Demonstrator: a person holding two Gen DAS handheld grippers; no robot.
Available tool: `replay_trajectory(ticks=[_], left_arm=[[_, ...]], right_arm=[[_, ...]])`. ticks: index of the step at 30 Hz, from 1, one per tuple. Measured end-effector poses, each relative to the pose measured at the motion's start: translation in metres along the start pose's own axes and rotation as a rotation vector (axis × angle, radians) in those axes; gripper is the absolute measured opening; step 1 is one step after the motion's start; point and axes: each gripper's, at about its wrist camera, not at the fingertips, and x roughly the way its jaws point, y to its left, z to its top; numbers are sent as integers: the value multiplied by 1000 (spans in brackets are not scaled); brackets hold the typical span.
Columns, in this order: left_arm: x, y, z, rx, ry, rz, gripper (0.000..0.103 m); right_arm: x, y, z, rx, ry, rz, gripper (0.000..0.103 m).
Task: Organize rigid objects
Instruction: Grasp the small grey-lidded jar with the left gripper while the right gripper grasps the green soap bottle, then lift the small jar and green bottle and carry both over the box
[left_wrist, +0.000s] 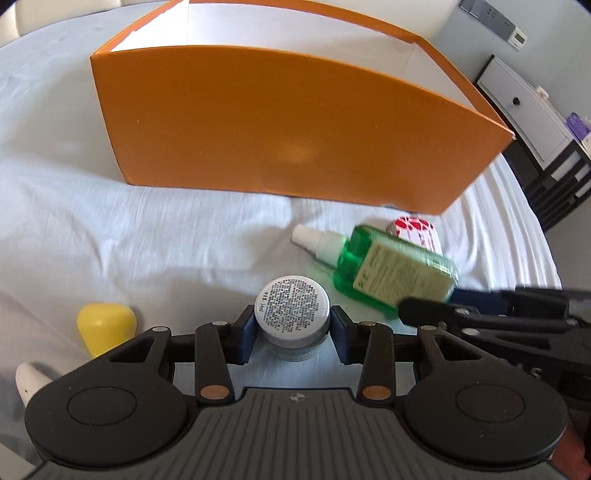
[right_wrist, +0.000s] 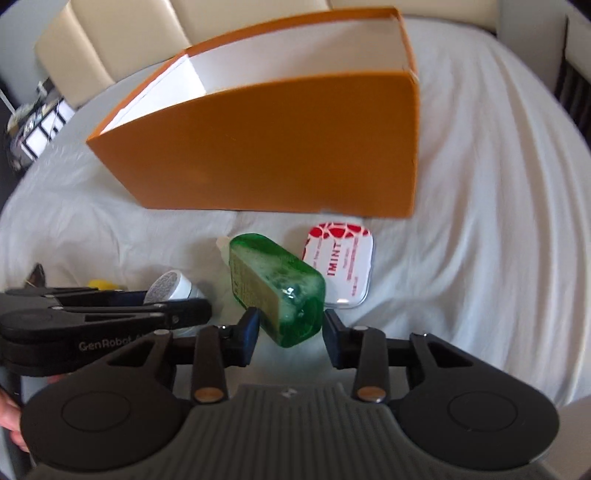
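Observation:
An open orange box (left_wrist: 280, 122) with white inside stands on the white bed; it also shows in the right wrist view (right_wrist: 280, 147). My left gripper (left_wrist: 292, 325) is shut on a small round white-lidded jar (left_wrist: 291, 306), also seen from the right wrist (right_wrist: 173, 290). My right gripper (right_wrist: 290, 328) is shut on the base of a green spray bottle (right_wrist: 280, 284), held tilted above the sheet; the bottle shows in the left wrist view (left_wrist: 388, 266) too. A red-and-white mint tin (right_wrist: 338, 264) lies flat just beyond the bottle.
A yellow egg-shaped object (left_wrist: 105, 325) and a white object (left_wrist: 31, 380) lie on the sheet at the left. A white cabinet (left_wrist: 517, 107) and dark shelves (left_wrist: 557, 184) stand past the bed's right edge. A beige headboard (right_wrist: 110, 40) rises behind the box.

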Motion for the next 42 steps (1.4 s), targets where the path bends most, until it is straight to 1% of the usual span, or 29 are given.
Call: replay_trajectory(ticks=[3,5,7,9,11,13,18,22,25,31,33,35,37,42], left_arm=[[0,0,-5,-12,0,10,47],[-2,4,-3,-39,-10,22,47],[-2,7,0,-71,-23,40,47],[-2,11,-1,-92,-20,47,47],[-3,16,-2,-99,-15,49,47],[-4,18,-1,-105,-21,55,47],[-2,23,1,-135,-23,47,47],[-1,25,0,-146,-25,47,47],[5,26,2,-167,-23,64,47],[5,29,4,-188,-28,63,47],[6,28,5,-189,-28,65,47],[7,28,6,-185,-29,66,47],[7,27,6,-183,-32,65,47],[1,28,5,-184,-50,55,47]], right_arm=[[-2,5,0,-40,-47,22,42],[-6,7,-3,-74,-55,56,32],[-6,13,-5,-122,-53,74,32],[-7,20,-5,-162,-64,56,32],[-7,24,-5,-175,-66,48,35],[-4,28,-3,-192,-65,51,35],[2,34,-1,-251,-42,38,37],[10,45,5,-299,-42,50,40],[19,54,7,-343,-35,17,40],[25,48,11,-300,-20,40,40],[25,47,10,-296,-22,44,38],[24,47,10,-294,-21,58,31],[21,48,8,-291,-23,63,29],[10,40,5,-238,-33,61,28]])
